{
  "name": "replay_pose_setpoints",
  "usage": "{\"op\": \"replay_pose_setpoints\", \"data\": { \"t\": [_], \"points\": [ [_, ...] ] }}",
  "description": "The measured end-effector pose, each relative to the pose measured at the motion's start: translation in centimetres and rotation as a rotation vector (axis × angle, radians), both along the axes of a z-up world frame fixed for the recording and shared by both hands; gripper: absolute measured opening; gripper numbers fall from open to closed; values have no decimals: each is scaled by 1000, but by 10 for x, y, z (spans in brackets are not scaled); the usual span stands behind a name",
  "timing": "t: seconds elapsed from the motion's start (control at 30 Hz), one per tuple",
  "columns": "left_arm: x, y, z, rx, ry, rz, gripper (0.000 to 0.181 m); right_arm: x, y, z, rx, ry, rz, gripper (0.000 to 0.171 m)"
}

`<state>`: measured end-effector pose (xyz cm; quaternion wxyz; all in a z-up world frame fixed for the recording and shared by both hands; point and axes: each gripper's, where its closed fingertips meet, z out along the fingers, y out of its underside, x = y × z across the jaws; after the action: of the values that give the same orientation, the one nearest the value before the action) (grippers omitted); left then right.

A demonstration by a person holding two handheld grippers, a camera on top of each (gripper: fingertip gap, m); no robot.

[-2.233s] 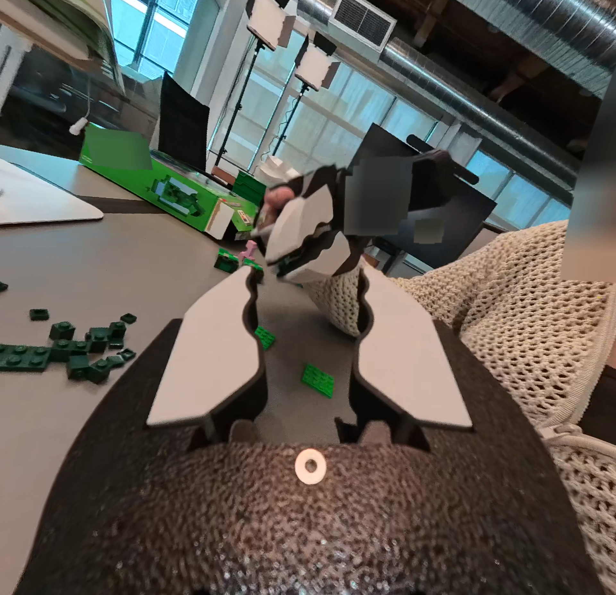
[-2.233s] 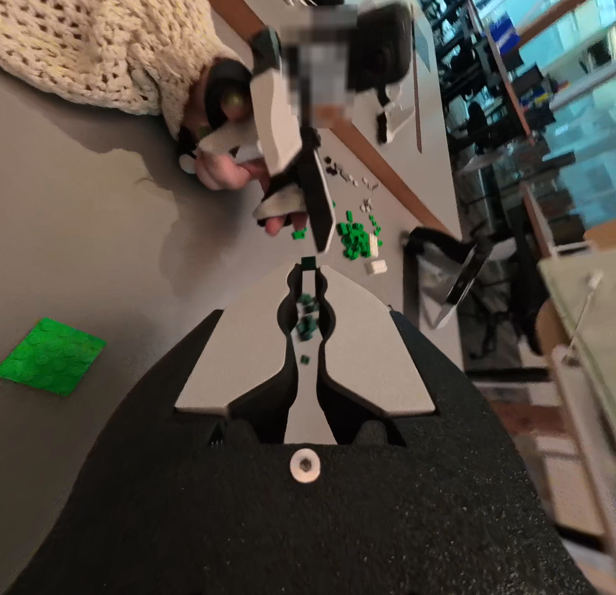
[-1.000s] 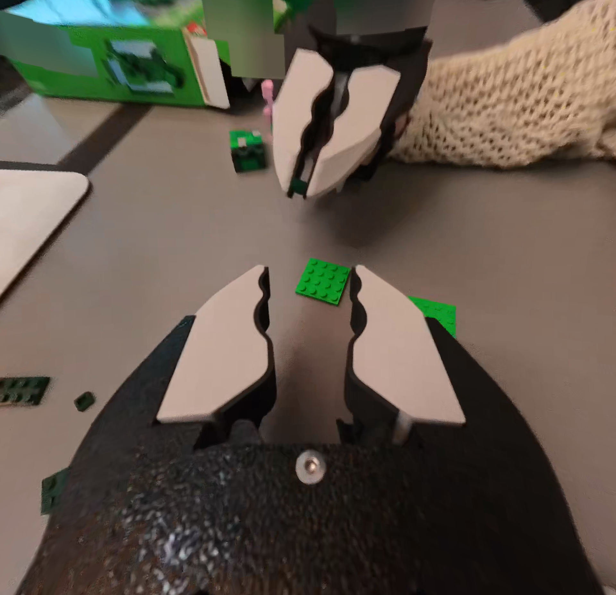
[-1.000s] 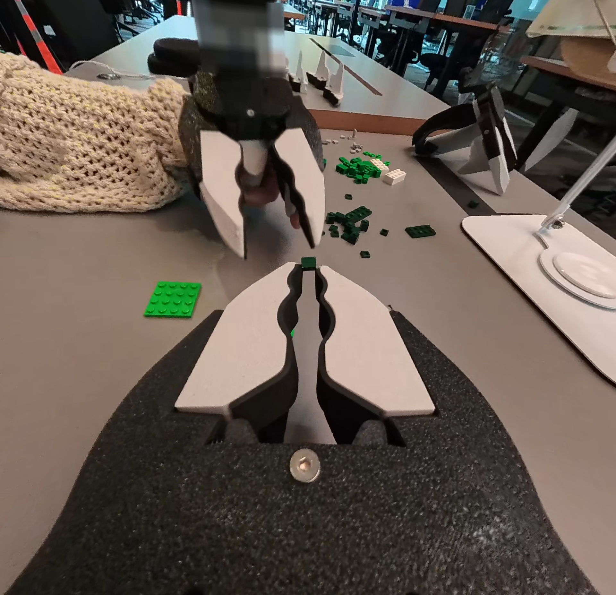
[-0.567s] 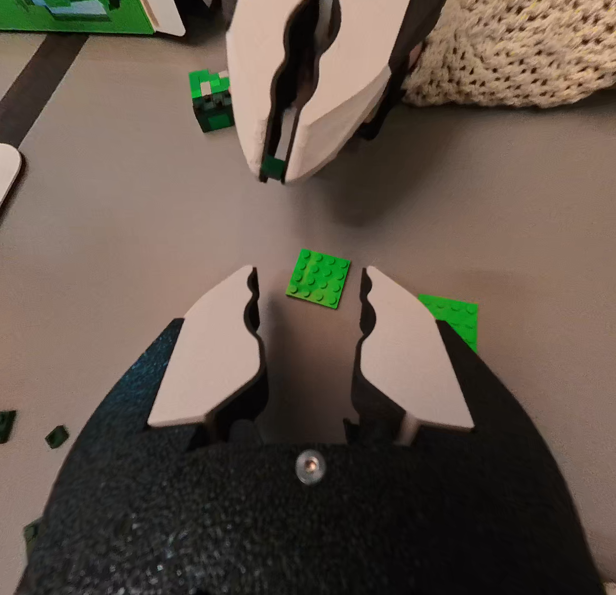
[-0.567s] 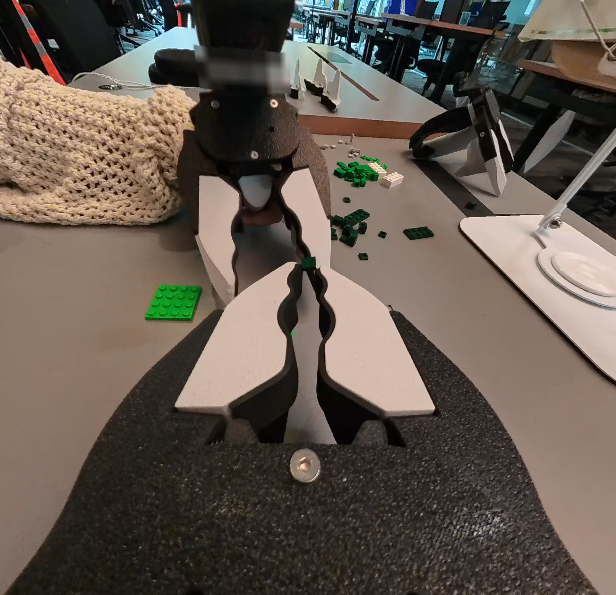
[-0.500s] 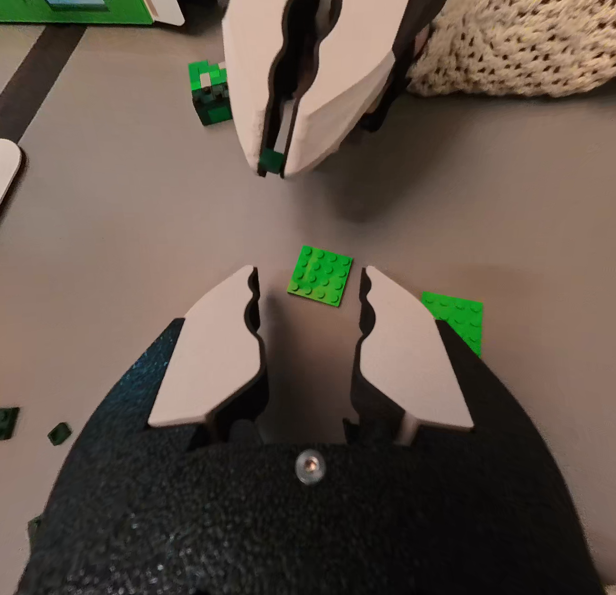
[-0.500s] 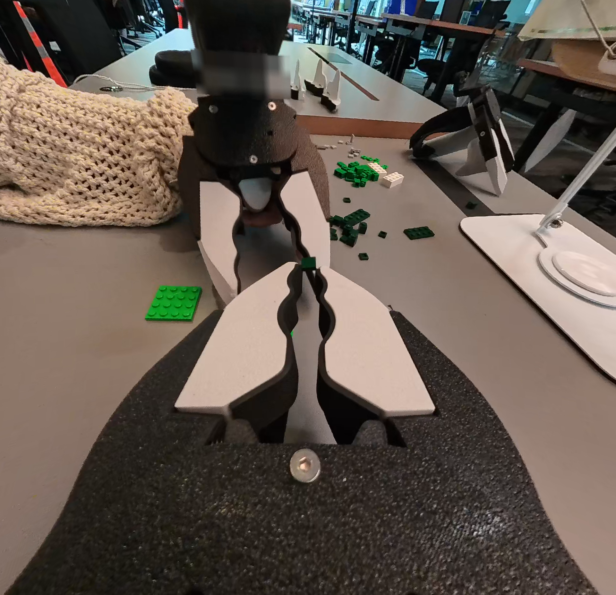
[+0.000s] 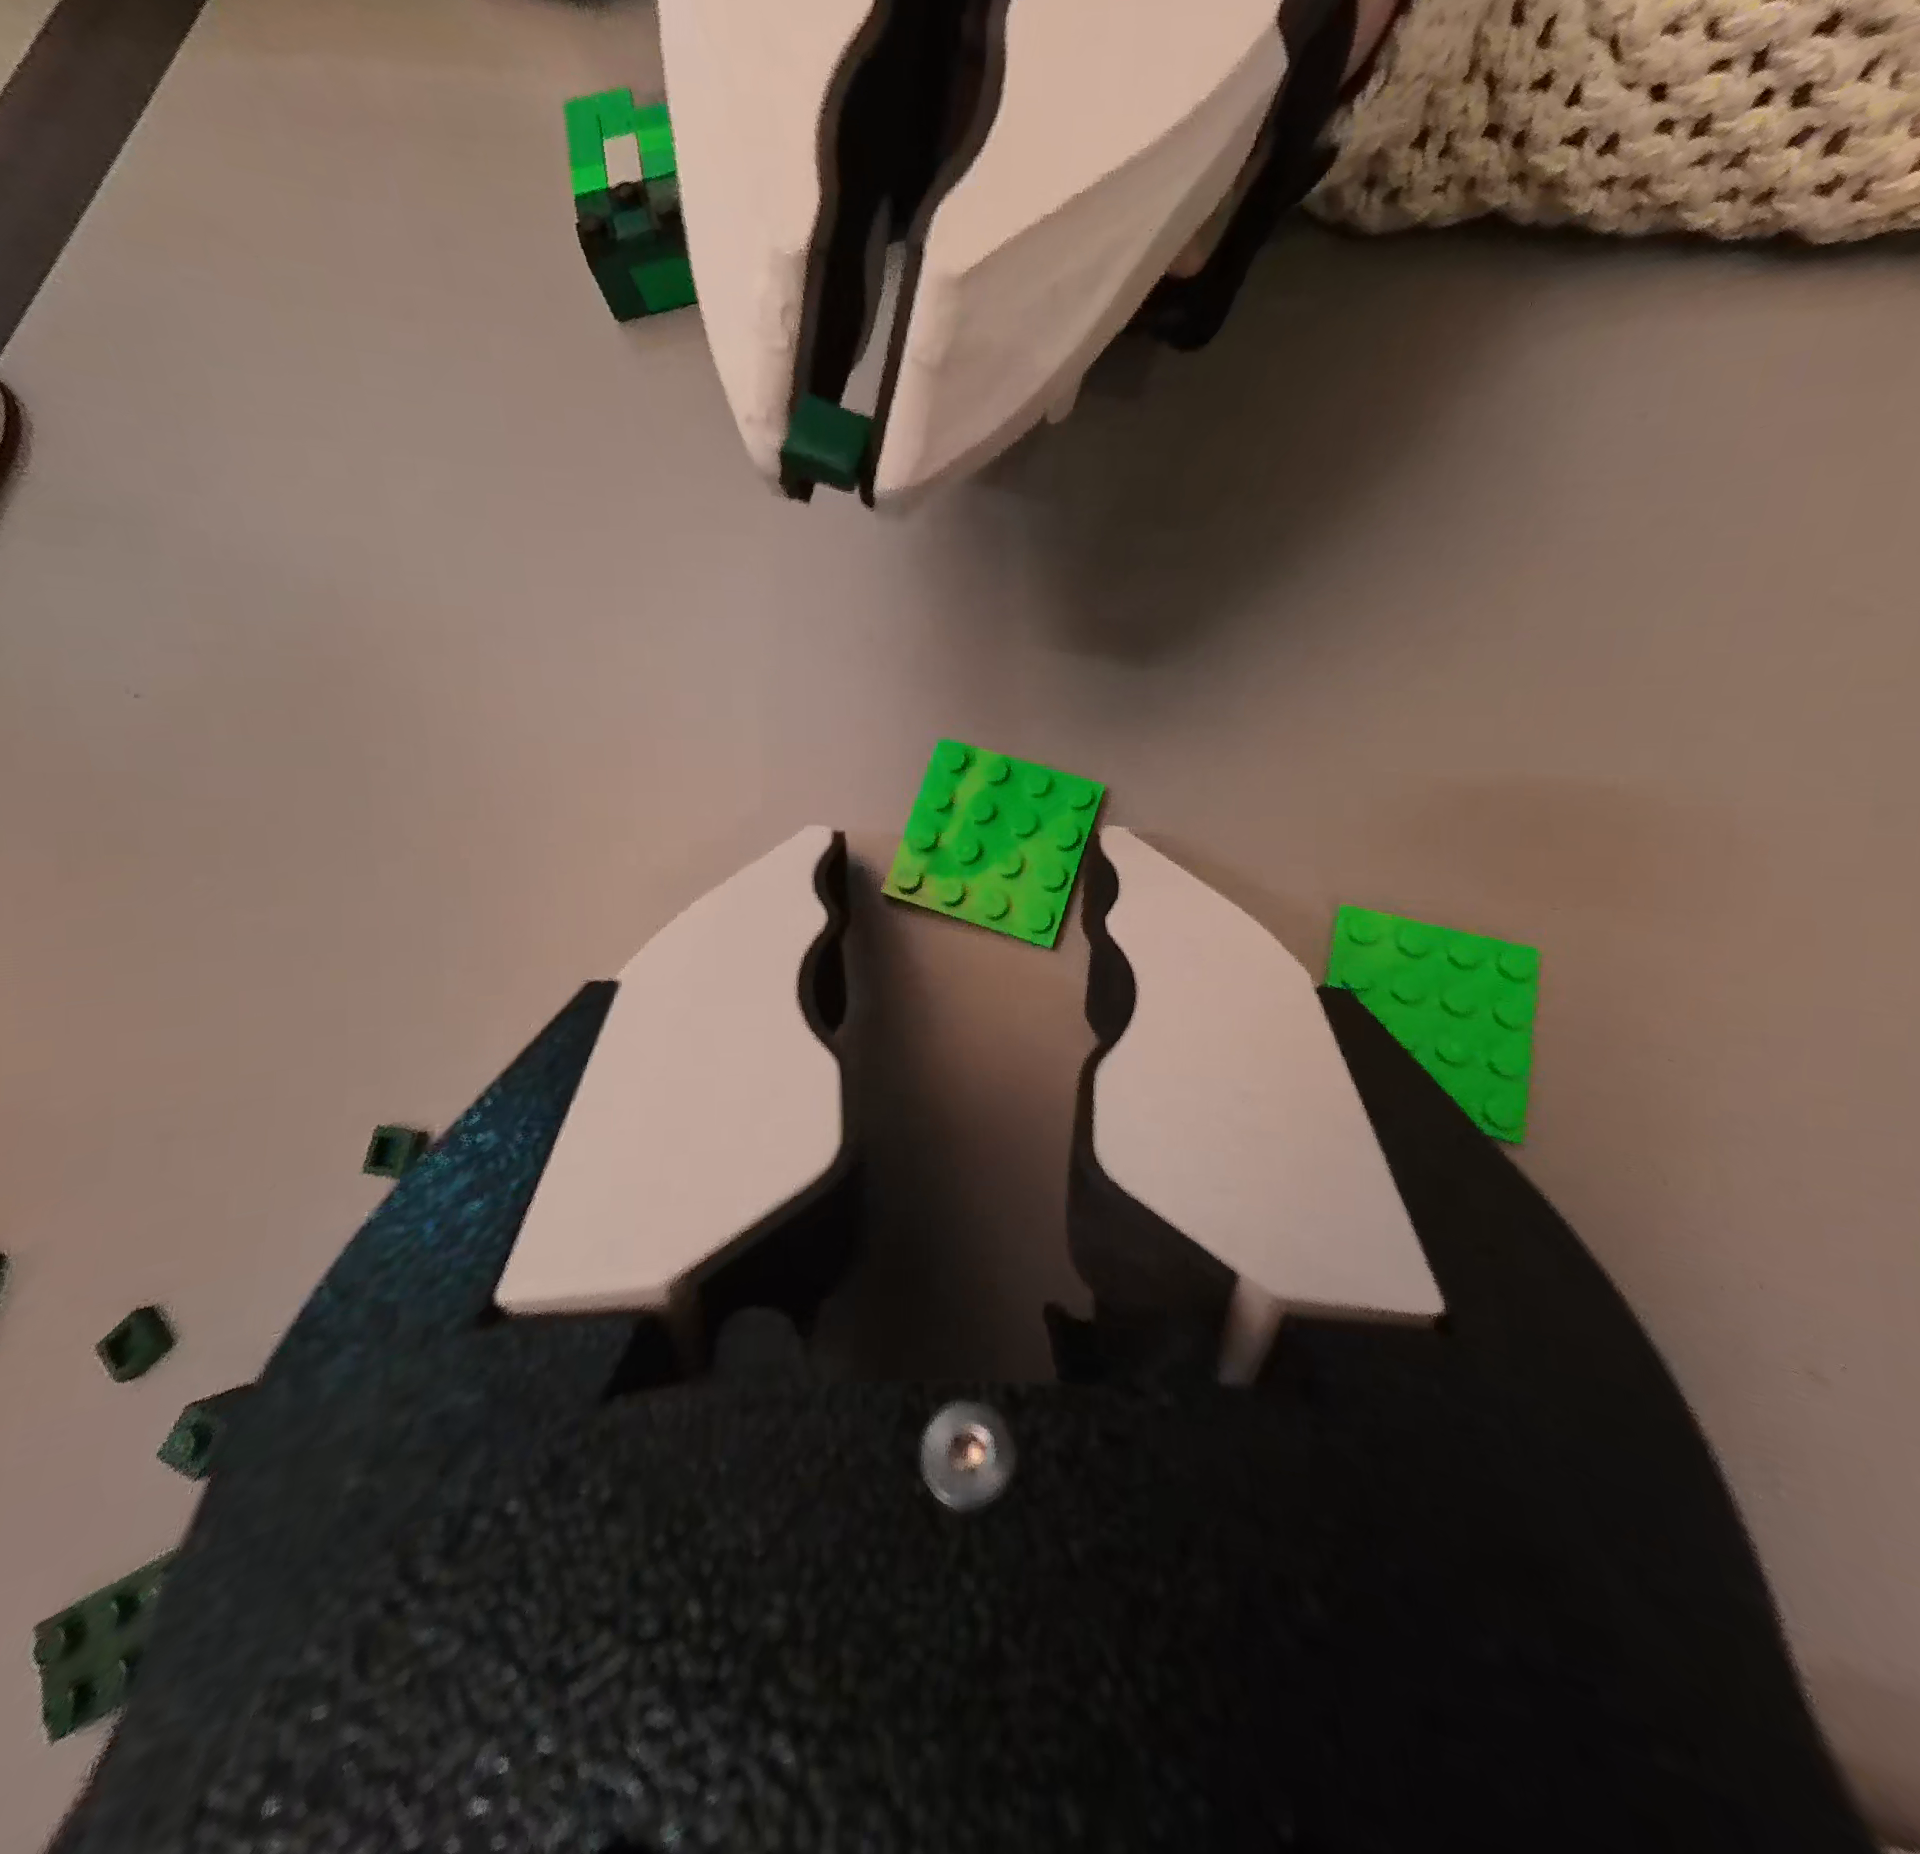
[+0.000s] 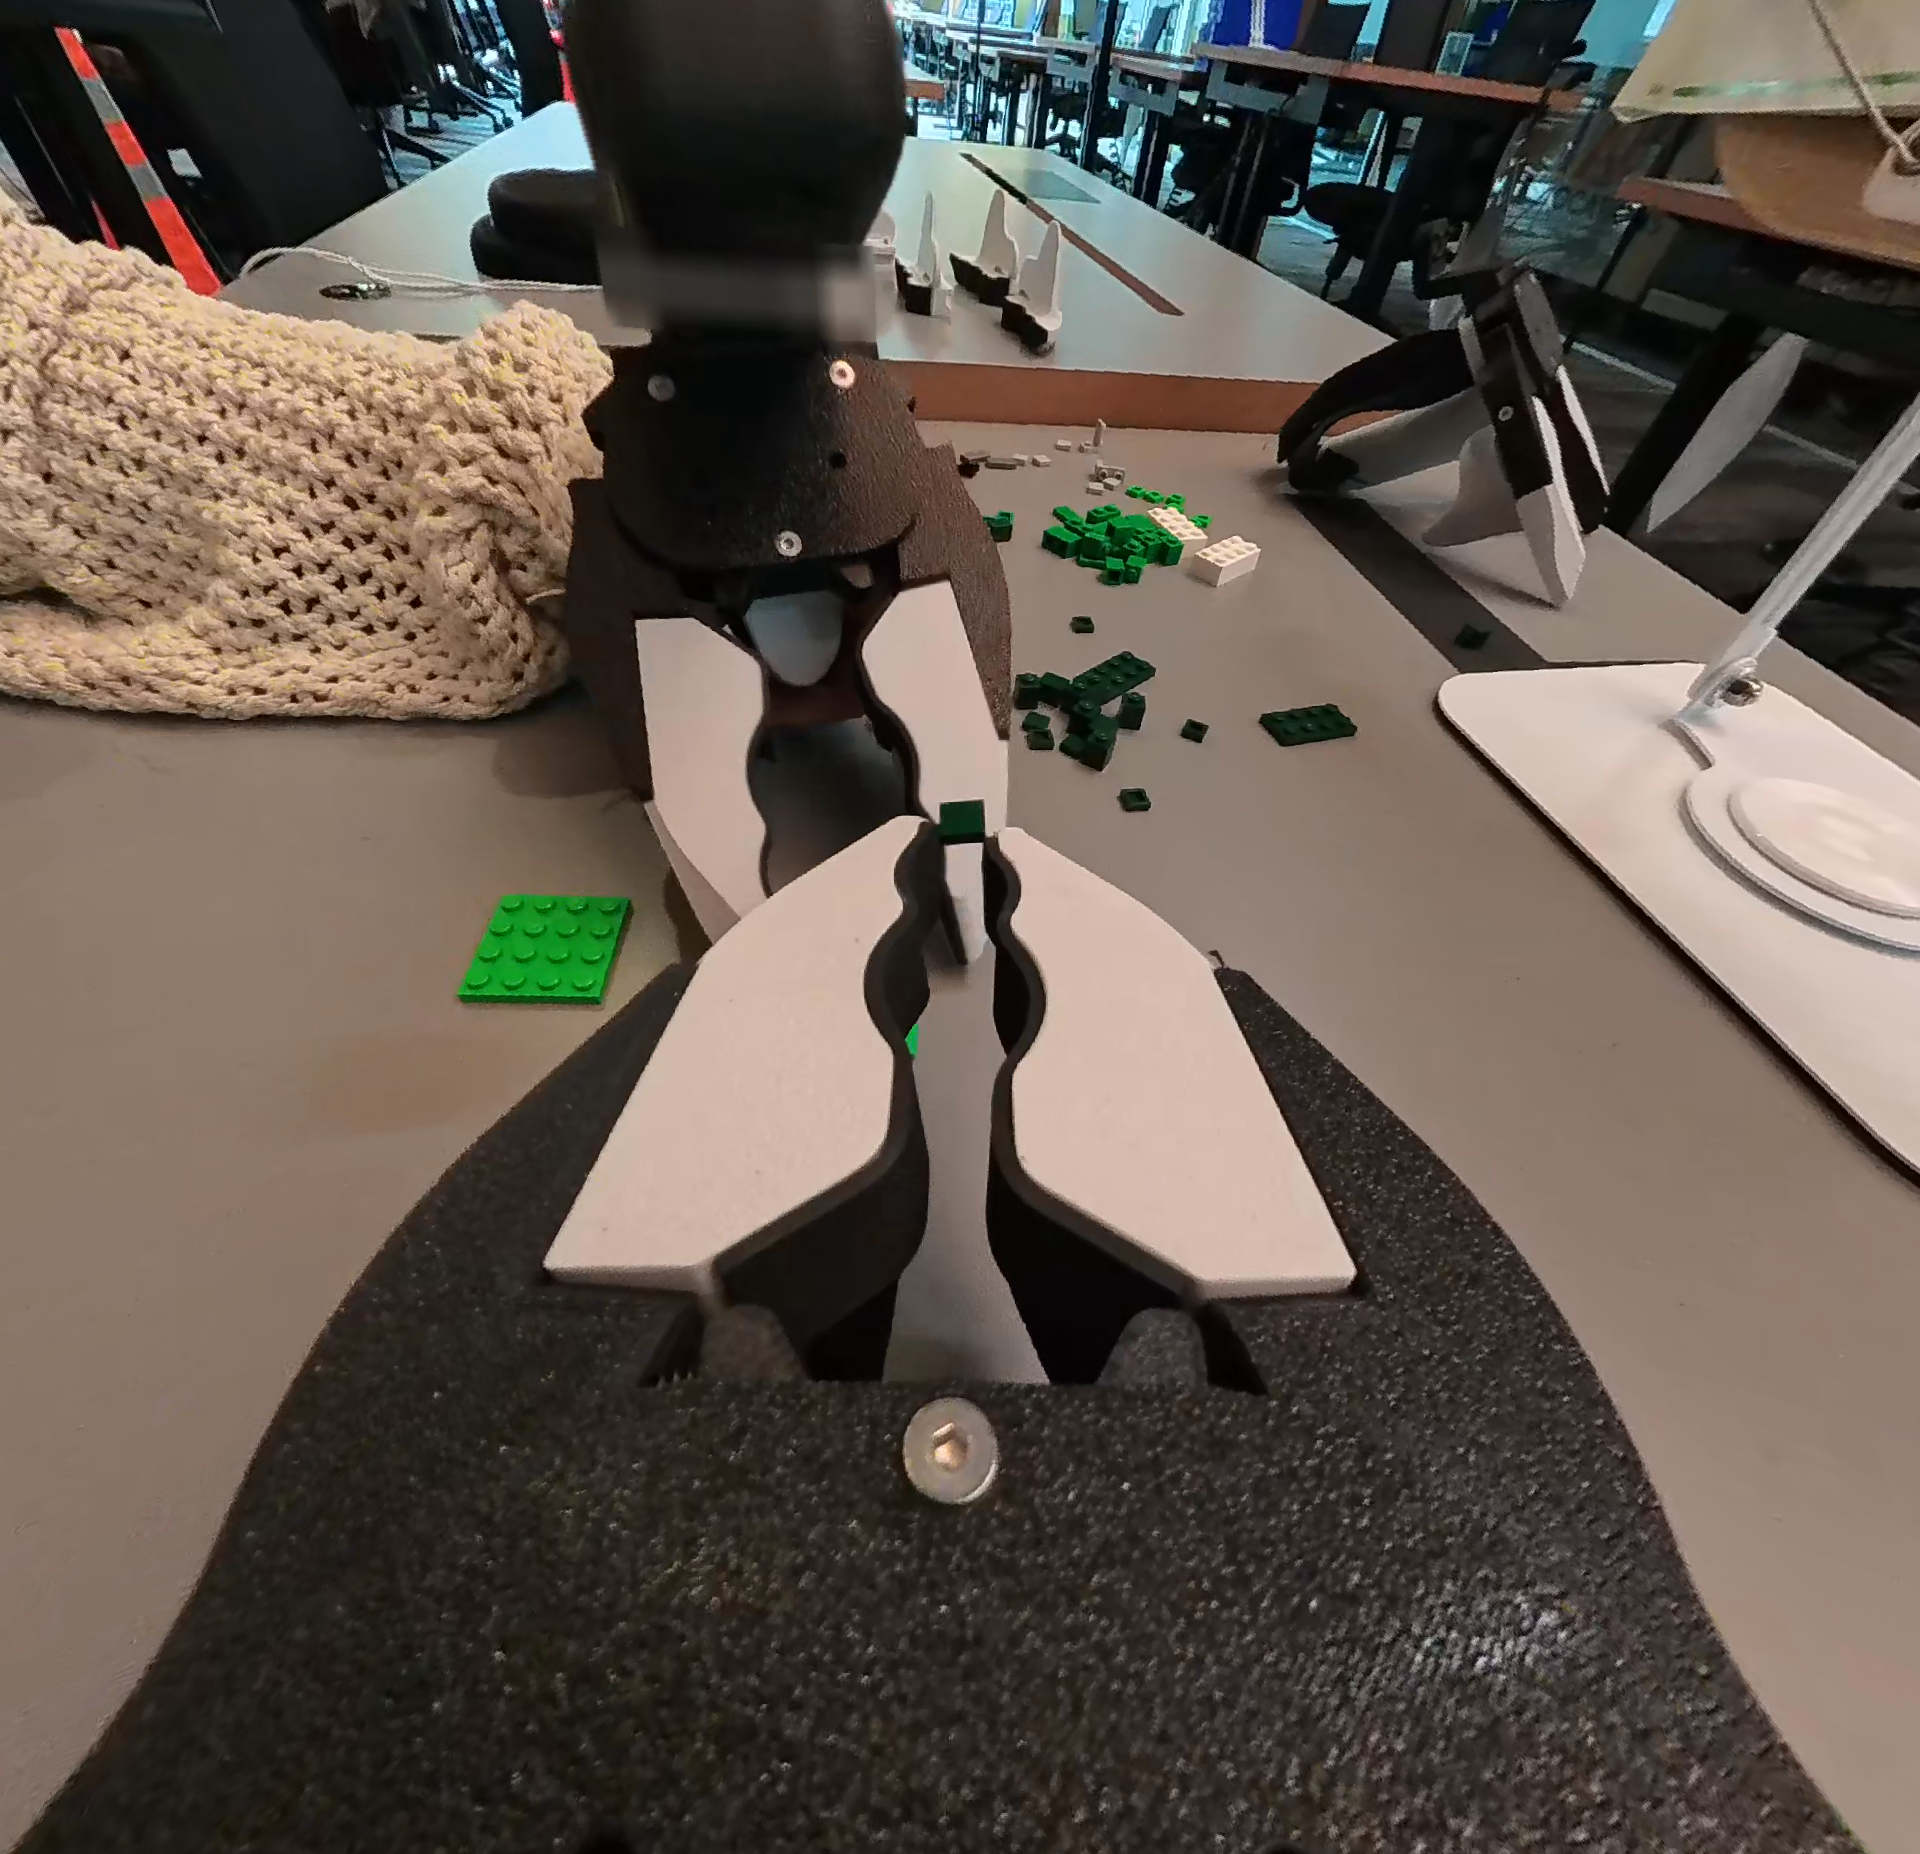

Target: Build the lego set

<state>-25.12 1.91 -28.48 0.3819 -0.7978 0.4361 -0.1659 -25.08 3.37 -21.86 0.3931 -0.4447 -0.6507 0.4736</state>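
In the left wrist view my left gripper (image 9: 966,848) is open and empty, low over the grey table, its fingertips on either side of a bright green square plate (image 9: 992,848). A second bright green plate (image 9: 1444,1015) lies to its right. My right gripper (image 9: 831,454) faces it from beyond, shut on a small dark green brick (image 9: 826,443) held above the table. In the right wrist view the right gripper (image 10: 961,838) pinches the dark green brick (image 10: 961,817) at its tips, the left gripper (image 10: 821,828) stands just behind, and one green plate (image 10: 545,947) lies to the left.
A small green block build (image 9: 629,215) stands at the far left. Loose dark green pieces (image 10: 1091,703) and a green and white pile (image 10: 1132,537) lie behind. A white lamp base (image 10: 1662,817) is at right, a knit sleeve (image 10: 260,516) at left, and a spare gripper (image 10: 1507,454) at back right. The tips of one gripper are about 7 cm away from the tips of the other.
The two grippers have come closer together. My left gripper has dropped toward the green plate, still open. The right gripper still holds the dark green brick.
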Motion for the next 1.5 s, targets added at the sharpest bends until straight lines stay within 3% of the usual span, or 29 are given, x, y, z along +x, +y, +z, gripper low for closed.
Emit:
{"op": "replay_pose_setpoints", "data": {
  "t": [0.2,0.37,0.63,0.8,0.87,1.1,1.2,1.5],
  "points": [
    [-1,-1,0,19,7,2,32,0,0,-1,4,-3,1,7],
    [-25,-5,4,183,192,79,1,0,-1,-1,10,-8,0,7],
    [-61,-36,27,250,29,223,19,-7,6,-13,22,-94,-58,7],
    [-109,-36,64,636,8,429,14,-37,22,-13,16,-109,-161,7],
    [-126,-33,74,728,38,505,14,-56,26,-21,60,-187,-159,7],
    [-142,-34,83,769,0,614,19,-86,37,-53,190,-445,-43,7],
    [-137,-32,84,760,-34,610,19,-88,37,-59,172,-485,-14,7],
    [-103,-33,76,849,147,447,14,-80,35,-68,226,-575,11,8]
  ]
}}
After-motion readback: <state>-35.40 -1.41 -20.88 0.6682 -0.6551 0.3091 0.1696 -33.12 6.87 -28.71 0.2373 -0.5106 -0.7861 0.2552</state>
